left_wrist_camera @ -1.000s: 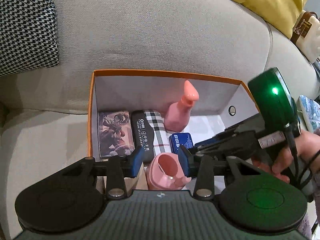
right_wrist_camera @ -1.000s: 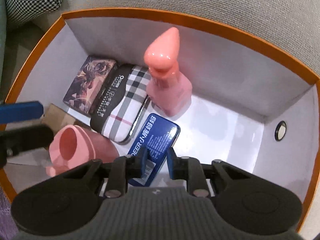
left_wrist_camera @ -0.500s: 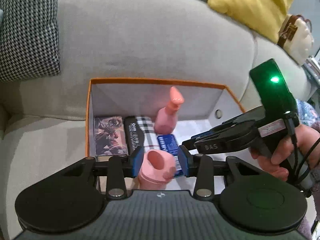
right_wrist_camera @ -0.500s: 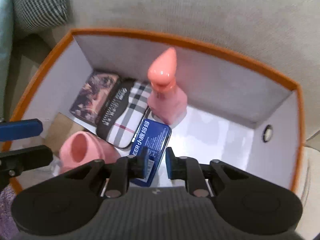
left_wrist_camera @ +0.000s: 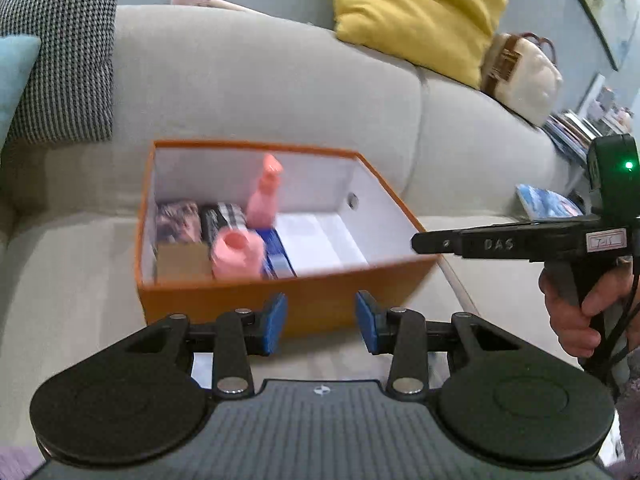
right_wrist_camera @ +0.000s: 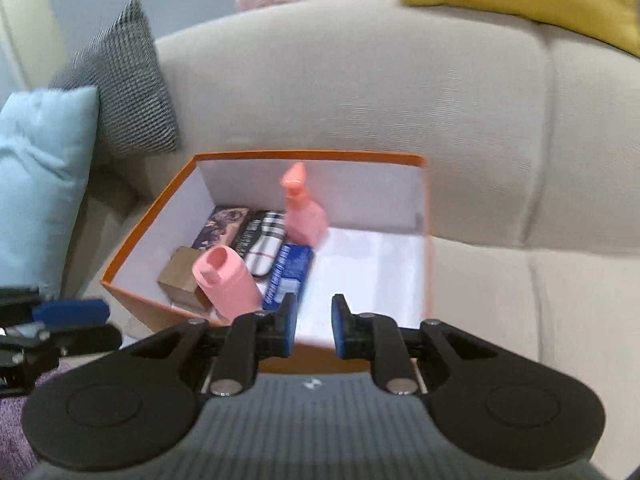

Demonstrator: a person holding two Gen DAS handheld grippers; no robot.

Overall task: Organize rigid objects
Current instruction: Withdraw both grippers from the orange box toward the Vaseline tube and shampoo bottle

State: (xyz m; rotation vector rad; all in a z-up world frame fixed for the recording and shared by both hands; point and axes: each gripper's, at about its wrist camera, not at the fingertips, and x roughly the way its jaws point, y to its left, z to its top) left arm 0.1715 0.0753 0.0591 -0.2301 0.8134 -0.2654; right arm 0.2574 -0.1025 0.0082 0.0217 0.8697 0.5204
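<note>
Blue cushion (right_wrist_camera: 38,168): far left on the sofa, beside the houndstooth cushion (right_wrist_camera: 124,92).
Sofa (left_wrist_camera: 260,92): grey, carrying the orange box (left_wrist_camera: 224,304) on its seat.
Picture card (right_wrist_camera: 224,222): flat in the box's back-left corner.
Brown carton (right_wrist_camera: 178,276): front-left corner of the box, just beside the pink cup.
Plaid case (right_wrist_camera: 266,240): lying flat between the picture card and the pink bottle.
Pink cup (right_wrist_camera: 224,280): on its side near the front wall, mouth tilted up and to the left (touching the brown carton, as far as the blur allows).
Pink bottle (right_wrist_camera: 302,212): upright toward the back wall, right of the plaid case.
Blue pack (right_wrist_camera: 290,272): flat on the box floor, in front of the pink bottle and right of the pink cup.
Right half of box: bare white floor.
Left tongs (left_wrist_camera: 320,322): released, blue pads well apart with nothing between them, held in front of the box's near wall.
Right tongs (right_wrist_camera: 314,324): released and empty, over the near rim of the box (pads closer together than the left pair's).
Yellow cushion (left_wrist_camera: 420,12): on top of the sofa back, toward the right.
Handbag (left_wrist_camera: 524,80): cream, right of the yellow cushion.
</note>
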